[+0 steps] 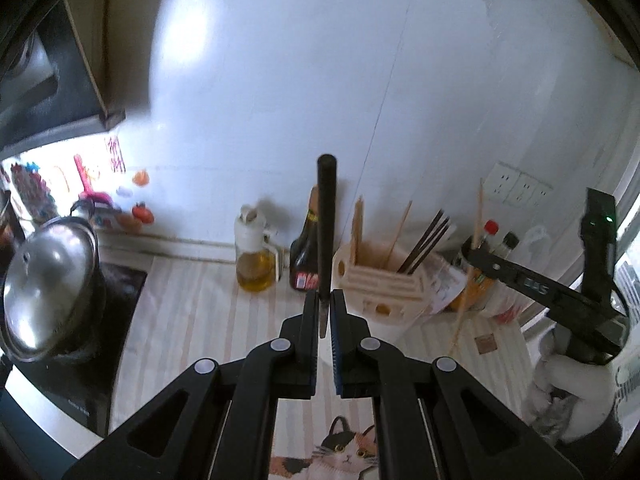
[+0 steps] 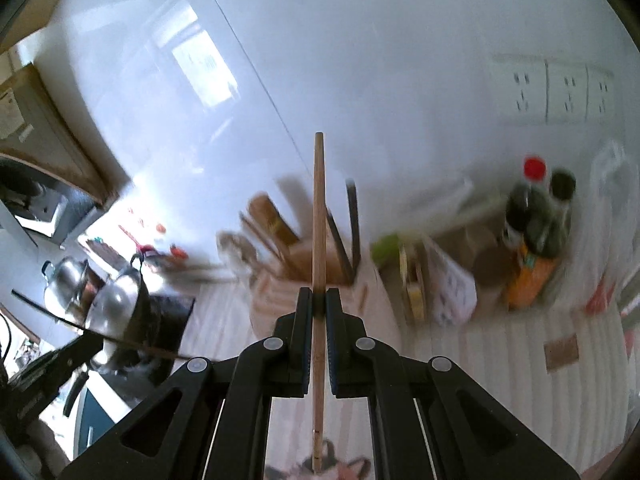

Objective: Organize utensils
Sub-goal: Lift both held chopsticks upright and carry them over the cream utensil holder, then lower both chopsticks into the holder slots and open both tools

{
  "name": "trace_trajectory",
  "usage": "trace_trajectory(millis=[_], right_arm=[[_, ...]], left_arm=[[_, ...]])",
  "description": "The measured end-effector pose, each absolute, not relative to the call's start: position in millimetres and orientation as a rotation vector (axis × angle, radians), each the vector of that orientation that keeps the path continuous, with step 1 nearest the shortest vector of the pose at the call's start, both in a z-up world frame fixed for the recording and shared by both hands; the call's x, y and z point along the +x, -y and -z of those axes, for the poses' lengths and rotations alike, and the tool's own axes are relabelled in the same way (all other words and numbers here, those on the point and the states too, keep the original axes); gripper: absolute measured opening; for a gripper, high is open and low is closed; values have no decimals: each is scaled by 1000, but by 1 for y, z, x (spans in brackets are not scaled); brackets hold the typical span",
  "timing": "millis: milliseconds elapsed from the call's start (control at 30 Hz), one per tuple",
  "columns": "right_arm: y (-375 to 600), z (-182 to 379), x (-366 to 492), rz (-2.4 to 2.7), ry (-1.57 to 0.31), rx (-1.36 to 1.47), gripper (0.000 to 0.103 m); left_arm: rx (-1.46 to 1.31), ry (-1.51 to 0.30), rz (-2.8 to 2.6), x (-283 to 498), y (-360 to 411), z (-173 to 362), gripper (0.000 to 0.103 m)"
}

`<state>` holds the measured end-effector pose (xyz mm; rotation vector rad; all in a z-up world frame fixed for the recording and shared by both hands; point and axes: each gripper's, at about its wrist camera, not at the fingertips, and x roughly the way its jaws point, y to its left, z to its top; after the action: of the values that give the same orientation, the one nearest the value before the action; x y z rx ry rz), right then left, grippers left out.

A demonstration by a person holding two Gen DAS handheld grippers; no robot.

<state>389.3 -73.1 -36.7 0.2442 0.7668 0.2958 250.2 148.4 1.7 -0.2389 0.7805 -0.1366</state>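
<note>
Both grippers, left (image 1: 325,300) and right (image 2: 319,300), are clenching chopsticks; we're aiming each tip squarely over the holder (image 1: 384,284).

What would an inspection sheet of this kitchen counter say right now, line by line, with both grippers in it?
Surface: striped counter mat, mostly bare.
Job's things: beige utensil holder with chopsticks standing in it; dark chopstick and wooden chopstick lifted clear.
Clutter: oil jar, sauce bottle, lidded pot.
Grippers: left gripper shut on the dark chopstick; right gripper shut on the wooden one.
Cables: nothing seen.
Surroundings: white tiled wall, wall sockets.
</note>
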Motion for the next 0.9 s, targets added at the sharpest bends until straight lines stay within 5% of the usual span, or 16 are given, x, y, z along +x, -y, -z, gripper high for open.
trace_trajectory(millis=[433,900], right_arm=[[53,-9,437,-232,-573,218,6],[62,6,466,-193,-417,262,6]], left_arm=[[-218,-708,163,298,-128,-51,3],[-195,-819,168,373,-98,-22,3]])
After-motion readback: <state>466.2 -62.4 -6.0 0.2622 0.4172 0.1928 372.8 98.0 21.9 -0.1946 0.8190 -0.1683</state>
